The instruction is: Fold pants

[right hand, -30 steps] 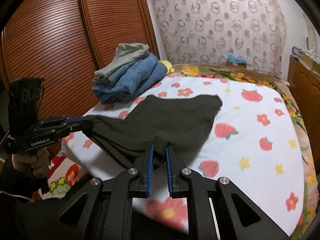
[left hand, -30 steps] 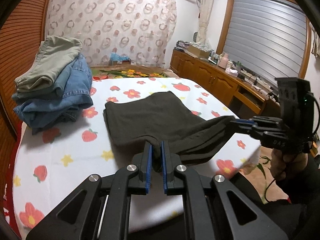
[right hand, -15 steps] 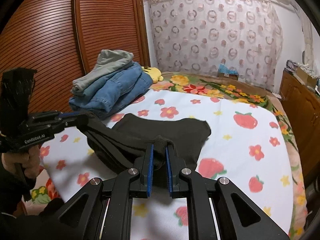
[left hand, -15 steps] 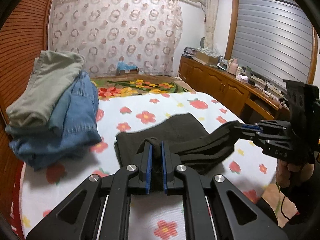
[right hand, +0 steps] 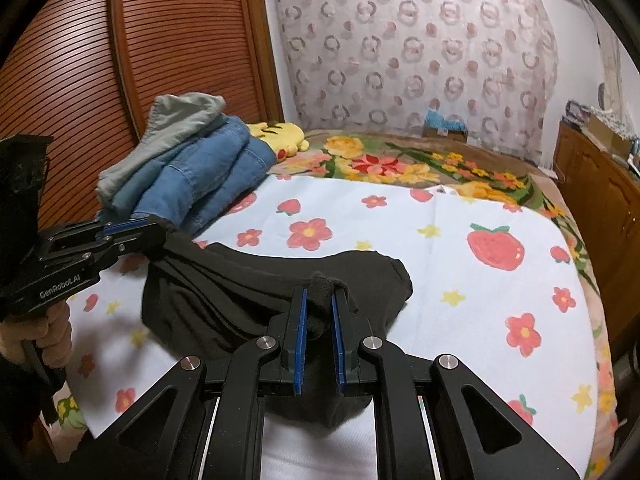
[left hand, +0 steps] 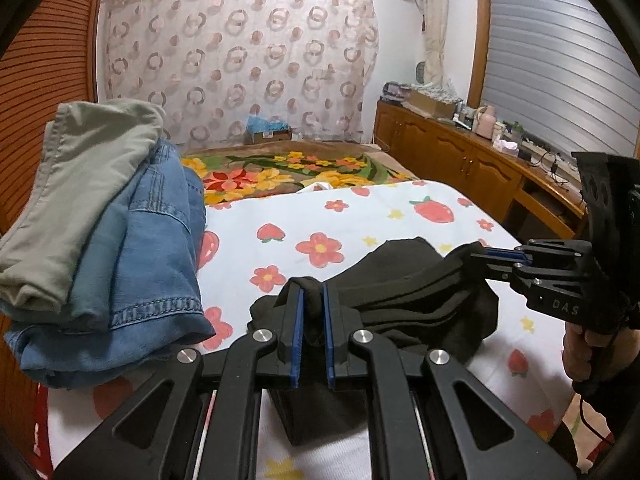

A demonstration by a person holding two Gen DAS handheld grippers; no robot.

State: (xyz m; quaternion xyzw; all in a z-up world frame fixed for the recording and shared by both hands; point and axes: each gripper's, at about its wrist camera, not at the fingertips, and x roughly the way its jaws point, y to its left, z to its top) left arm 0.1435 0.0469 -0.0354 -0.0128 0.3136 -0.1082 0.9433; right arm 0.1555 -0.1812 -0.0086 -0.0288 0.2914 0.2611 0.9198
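Observation:
Dark pants (left hand: 420, 300) lie bunched on the flowered bed sheet, also seen in the right wrist view (right hand: 248, 292). My left gripper (left hand: 311, 292) is shut on one corner of the pants and shows at the left in the right wrist view (right hand: 156, 228). My right gripper (right hand: 319, 300) is shut on the other corner and shows at the right in the left wrist view (left hand: 476, 254). The held edge is lifted and stretched between the two grippers, over the part still lying on the bed.
A stack of folded jeans and a grey-green garment (left hand: 100, 232) sits on the bed's left side, close to my left gripper. A yellow plush toy (right hand: 280, 136) lies behind it. A wooden sideboard (left hand: 480, 168) runs along the right. A floral blanket (right hand: 400, 164) covers the far end.
Both grippers have carried the held edge of the pants forward over the bed, toward the far end. The flat part of the pants has shortened and bunched up under the lifted edge.

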